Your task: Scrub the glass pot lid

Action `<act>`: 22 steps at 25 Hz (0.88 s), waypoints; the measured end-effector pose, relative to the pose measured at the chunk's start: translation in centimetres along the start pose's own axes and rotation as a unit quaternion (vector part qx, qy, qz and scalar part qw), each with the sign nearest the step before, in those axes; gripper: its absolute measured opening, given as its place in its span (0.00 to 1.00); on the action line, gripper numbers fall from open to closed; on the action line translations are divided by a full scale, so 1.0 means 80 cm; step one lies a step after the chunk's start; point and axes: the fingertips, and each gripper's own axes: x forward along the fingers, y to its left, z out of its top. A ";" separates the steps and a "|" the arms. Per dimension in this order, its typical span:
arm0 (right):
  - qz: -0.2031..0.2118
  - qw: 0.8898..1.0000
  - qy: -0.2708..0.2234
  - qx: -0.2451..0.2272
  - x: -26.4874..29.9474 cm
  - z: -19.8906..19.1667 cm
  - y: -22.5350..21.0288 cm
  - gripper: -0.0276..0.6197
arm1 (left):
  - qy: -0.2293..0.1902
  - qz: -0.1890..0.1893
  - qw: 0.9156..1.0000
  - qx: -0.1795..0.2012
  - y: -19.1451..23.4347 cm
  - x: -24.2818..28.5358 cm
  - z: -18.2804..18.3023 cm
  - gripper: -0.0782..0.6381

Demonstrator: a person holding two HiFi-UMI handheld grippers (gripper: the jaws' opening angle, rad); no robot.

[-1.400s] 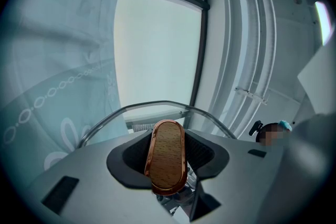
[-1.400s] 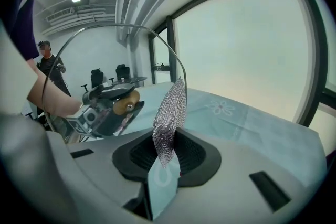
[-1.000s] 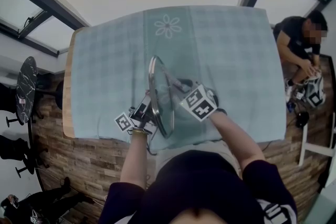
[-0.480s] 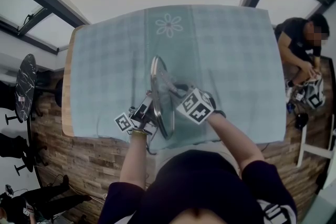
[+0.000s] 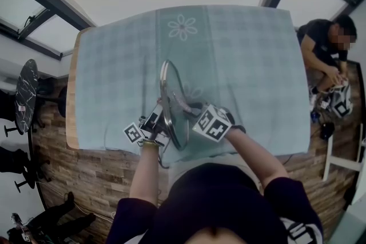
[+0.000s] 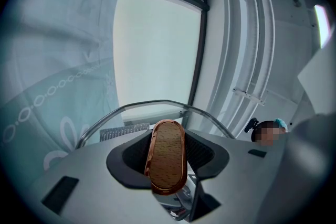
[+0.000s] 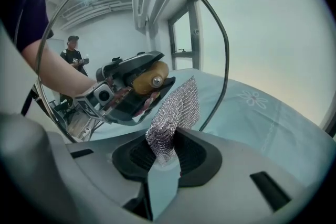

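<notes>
**Risk note: lid on edge, held by the knob alone**

The lid (image 5: 170, 101) stood upright on its rim over the cloth (image 5: 257, 66), near the front edge of the table (image 5: 71, 106). Whether the lower rim rested on the cloth could not be told. The left gripper (image 5: 159, 121) was clamped on the wooden knob (image 6: 167, 157), one jaw on each side of it. The right gripper (image 5: 191, 110) pinched a wad of metal-mesh scrubber (image 7: 176, 110), its free end up against the inner face of the glass. Firm contact was not certain.

Likely failure points, judged from this pose:

- The knob was smooth and oval, and the grip was on that one point. Sideways scrubbing force could turn the lid about the knob or work the knob out of the jaws.
- If it slipped, the glass would drop on its rim. So close to the table edge, it could roll off.
- Only a small tail of mesh sat between the right jaws. A hard stroke could pull it free.
- With the mesh gone or folded aside, the bare jaw tips would strike the glass.
- Pushing from one side only, unopposed, would tip the lid toward the left gripper.
</notes>
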 end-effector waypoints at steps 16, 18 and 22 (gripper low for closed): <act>0.067 0.998 0.007 -0.008 -0.022 -0.026 0.076 0.18 | -0.003 -0.003 1.000 -0.002 0.000 -0.001 0.001 0.34; 0.071 0.997 0.006 -0.011 -0.025 -0.027 0.083 0.18 | -0.004 -0.002 1.000 -0.002 0.000 -0.002 0.001 0.35; 0.082 0.996 0.003 -0.019 -0.034 -0.027 0.098 0.18 | -0.008 -0.003 1.000 -0.001 0.000 -0.004 0.002 0.34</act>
